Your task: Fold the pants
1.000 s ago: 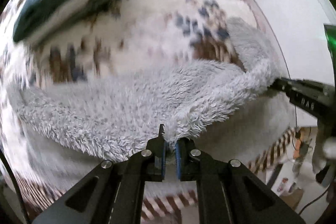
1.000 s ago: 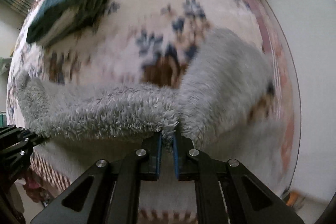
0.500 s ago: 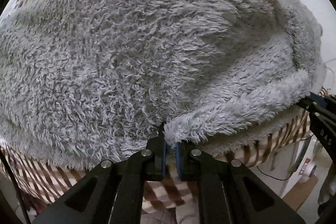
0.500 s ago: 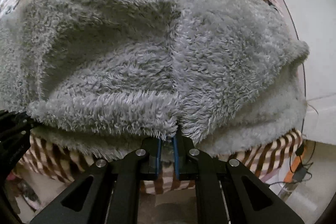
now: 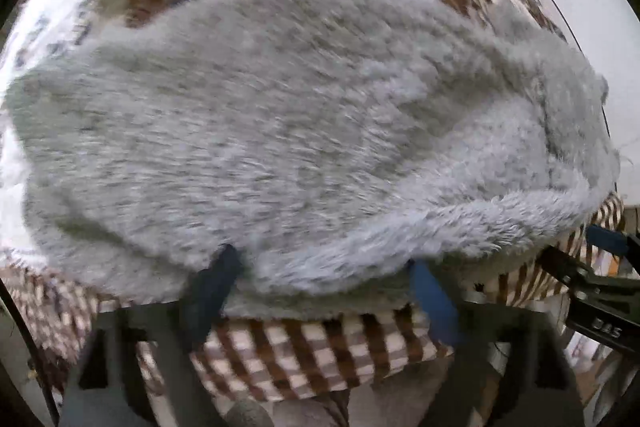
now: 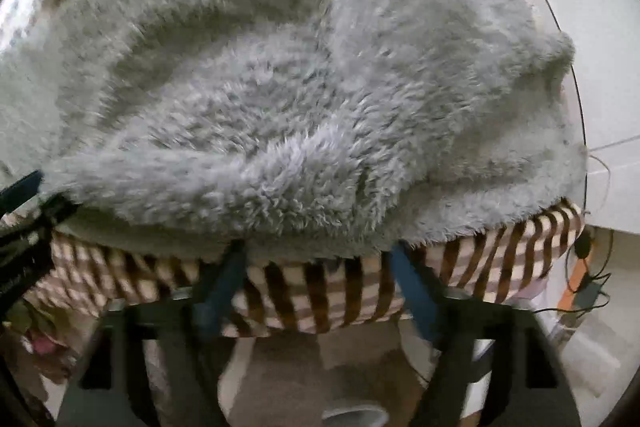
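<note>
Left wrist view: the pants (image 5: 304, 131), grey and fluffy, lie doubled over on the patterned blanket (image 5: 320, 359) near its front edge; the left gripper (image 5: 320, 267) has just been opening, jaws spread wide, the folded hem between them but not pinched; the right gripper (image 5: 592, 267) pokes in at the right edge. Right wrist view: same pants (image 6: 320, 107), same blanket (image 6: 320, 299); the right gripper (image 6: 316, 255) has also just let go, spread wide; so the fold looks dropped, next I'd guess pull clear and regrip for another fold; half a second ago both were clamped on that hem
</note>
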Available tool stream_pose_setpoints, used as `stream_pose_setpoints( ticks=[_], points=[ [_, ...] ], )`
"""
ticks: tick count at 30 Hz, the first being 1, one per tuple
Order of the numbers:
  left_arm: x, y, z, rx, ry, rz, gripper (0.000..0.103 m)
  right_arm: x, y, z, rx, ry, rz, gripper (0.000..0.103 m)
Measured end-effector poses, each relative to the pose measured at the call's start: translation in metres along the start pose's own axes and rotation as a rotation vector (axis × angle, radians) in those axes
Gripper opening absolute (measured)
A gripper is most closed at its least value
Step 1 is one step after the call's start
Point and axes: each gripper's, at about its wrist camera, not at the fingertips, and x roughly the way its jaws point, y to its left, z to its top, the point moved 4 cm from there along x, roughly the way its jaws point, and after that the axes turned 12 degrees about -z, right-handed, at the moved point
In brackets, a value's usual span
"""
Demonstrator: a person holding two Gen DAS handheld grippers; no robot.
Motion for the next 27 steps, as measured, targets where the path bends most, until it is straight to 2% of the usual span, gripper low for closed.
stream_pose_setpoints(
  ticks=[5, 8, 10, 11, 12, 17, 21, 22, 23, 24, 25, 27],
  points=[
    [-0.054, 0.007, 0.004, -0.063, -0.096, 0.097, 0.09, -0.044, -0.032, 0.001, 0.094, -0.053, 0.045, 0.082],
    [-0.063, 0.006, 0.022, -0.079, -0.148, 0.145, 0.09, -0.06, -0.051, 0.028, 0.154, -0.082, 0.06, 0.082],
    [-0.058, -0.001, 0.039, -0.072, -0.168, 0.184, 0.09, -0.06, -0.056, 0.062, 0.173, -0.1, 0.069, 0.082],
    [-0.052, -0.003, 0.048, -0.067, -0.167, 0.201, 0.09, -0.054, -0.056, 0.078, 0.172, -0.113, 0.049, 0.082],
    [-0.044, -0.006, 0.056, -0.063, -0.165, 0.21, 0.09, -0.05, -0.06, 0.11, 0.165, -0.11, 0.035, 0.082],
    [-0.009, -0.013, 0.091, -0.042, -0.122, 0.268, 0.09, 0.002, -0.044, 0.186, 0.103, -0.055, -0.024, 0.082],
    [0.012, -0.015, 0.1, -0.034, -0.09, 0.294, 0.09, 0.033, -0.034, 0.213, 0.048, -0.029, -0.071, 0.082],
    [0.017, -0.015, 0.1, -0.037, -0.079, 0.294, 0.09, 0.037, -0.033, 0.215, 0.03, -0.026, -0.09, 0.077],
    [0.019, -0.016, 0.099, -0.038, -0.072, 0.293, 0.09, 0.04, -0.033, 0.217, 0.018, -0.035, -0.111, 0.067],
    [0.021, -0.018, 0.099, -0.038, -0.066, 0.292, 0.09, 0.04, -0.036, 0.217, 0.018, -0.044, -0.118, 0.037],
    [0.022, -0.02, 0.098, -0.036, -0.061, 0.292, 0.09, 0.038, -0.041, 0.216, 0.034, -0.05, -0.112, 0.02],
    [0.02, -0.026, 0.095, -0.027, -0.056, 0.286, 0.09, 0.026, -0.061, 0.209, 0.112, -0.095, -0.06, 0.018]
  ],
)
